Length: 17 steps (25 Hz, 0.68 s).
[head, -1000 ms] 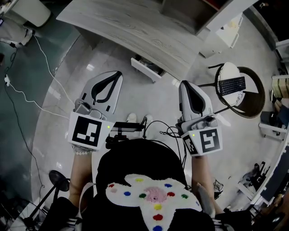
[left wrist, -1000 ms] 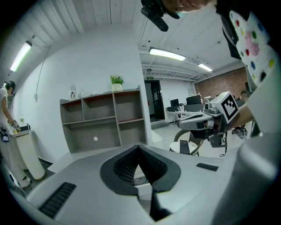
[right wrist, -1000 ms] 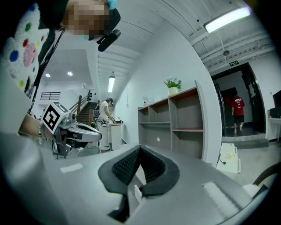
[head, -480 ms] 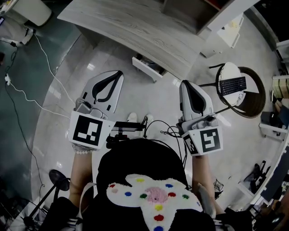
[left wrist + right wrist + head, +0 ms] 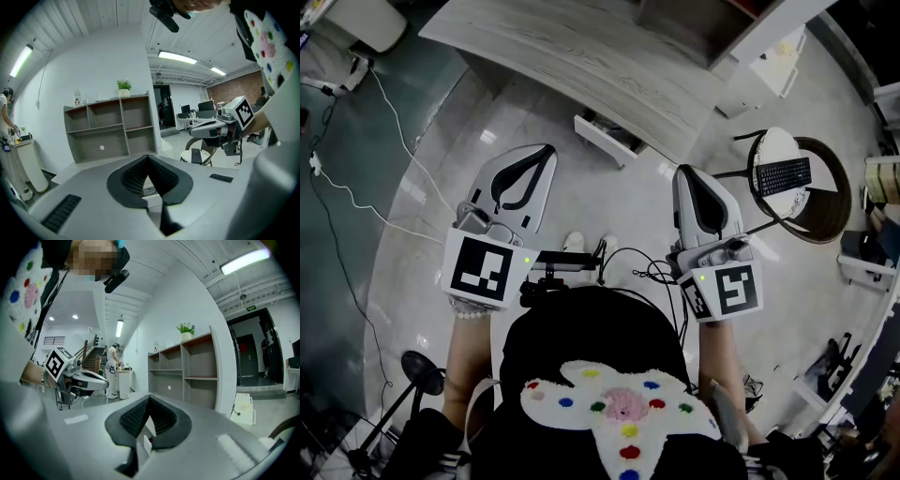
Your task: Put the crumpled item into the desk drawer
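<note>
Drawer (image 5: 602, 139) is sticking out from under the desk (image 5: 581, 66), well ahead of both sets of fingertips. Can't tell where the crumpled item is. Left gripper (image 5: 544, 153) and right gripper (image 5: 684, 174) are both sitting clenched, gripping nothing.

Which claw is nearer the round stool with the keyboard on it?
The right claw: the stool with the keyboard stands close on its outer side, while the left claw is much farther from it.
</note>
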### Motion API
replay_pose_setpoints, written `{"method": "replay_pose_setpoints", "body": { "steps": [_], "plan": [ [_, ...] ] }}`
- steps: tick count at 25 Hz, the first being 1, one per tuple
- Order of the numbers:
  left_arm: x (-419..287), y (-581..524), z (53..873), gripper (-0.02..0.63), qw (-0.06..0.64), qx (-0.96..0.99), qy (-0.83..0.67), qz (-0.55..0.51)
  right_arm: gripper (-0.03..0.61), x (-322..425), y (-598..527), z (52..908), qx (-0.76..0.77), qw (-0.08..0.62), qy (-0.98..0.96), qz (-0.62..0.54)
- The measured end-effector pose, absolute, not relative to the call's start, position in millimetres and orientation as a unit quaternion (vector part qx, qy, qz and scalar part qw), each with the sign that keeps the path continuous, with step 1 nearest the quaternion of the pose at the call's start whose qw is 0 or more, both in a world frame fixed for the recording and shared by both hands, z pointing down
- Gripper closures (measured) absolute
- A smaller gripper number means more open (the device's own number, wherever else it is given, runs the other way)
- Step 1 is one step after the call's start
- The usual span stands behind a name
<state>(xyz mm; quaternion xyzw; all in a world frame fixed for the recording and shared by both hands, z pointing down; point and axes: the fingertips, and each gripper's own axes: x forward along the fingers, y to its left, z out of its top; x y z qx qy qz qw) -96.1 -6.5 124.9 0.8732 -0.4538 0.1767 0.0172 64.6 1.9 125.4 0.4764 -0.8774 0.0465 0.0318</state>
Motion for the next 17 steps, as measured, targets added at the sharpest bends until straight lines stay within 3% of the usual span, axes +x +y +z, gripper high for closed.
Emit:
{"method": "replay_pose_setpoints", "body": {
  "steps": [17],
  "plan": [
    [-94.5, 0.0, 124.9, 0.606, 0.015, 0.873, -0.454, 0.174, 0.571, 66.8, 8.4, 127.4, 0.477, 0.034, -0.877, 0.048]
  ]
}}
